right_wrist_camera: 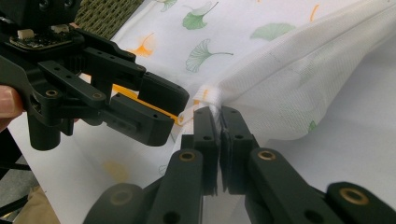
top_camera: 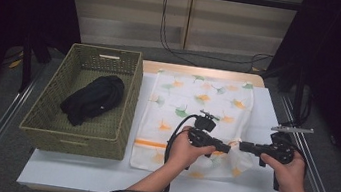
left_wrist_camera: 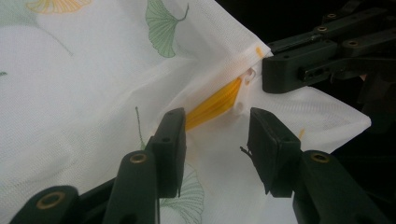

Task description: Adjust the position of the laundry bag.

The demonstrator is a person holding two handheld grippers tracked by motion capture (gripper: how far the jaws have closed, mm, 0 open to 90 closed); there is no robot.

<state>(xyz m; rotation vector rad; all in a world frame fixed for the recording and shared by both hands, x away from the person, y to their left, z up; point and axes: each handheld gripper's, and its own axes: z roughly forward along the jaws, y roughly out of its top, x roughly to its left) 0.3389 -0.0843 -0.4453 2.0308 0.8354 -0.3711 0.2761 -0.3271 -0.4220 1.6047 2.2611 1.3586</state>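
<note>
Mesh bag (top_camera: 191,114), white with green and orange ginkgo leaves printed on it, lies flat on the table (top_camera: 97,171) in front of you, its near right corner lifted off the surface. Your right claw (right_wrist_camera: 219,122) is clenched on that raised corner, jaws pressed together on a gathered fold of white mesh at the edge seam. In the high view the right claw (top_camera: 243,146) points left, toward your other hand. Your left claw (left_wrist_camera: 215,133) is released, its two jaws standing apart on either side of an orange zipper strip (left_wrist_camera: 212,103) and its white end tab, just beside the pinched corner; the jaws hover over the fabric without closing on it. In the high view the left claw (top_camera: 226,147) points right, so the two claw tips nearly meet over the bag's corner. Outward from there, the bag spreads away from you across the white table. To its left stands a woven green basket (top_camera: 44,118) with a dark garment (top_camera: 93,98) bundled inside. Cables trail from both claws back toward you.
</note>
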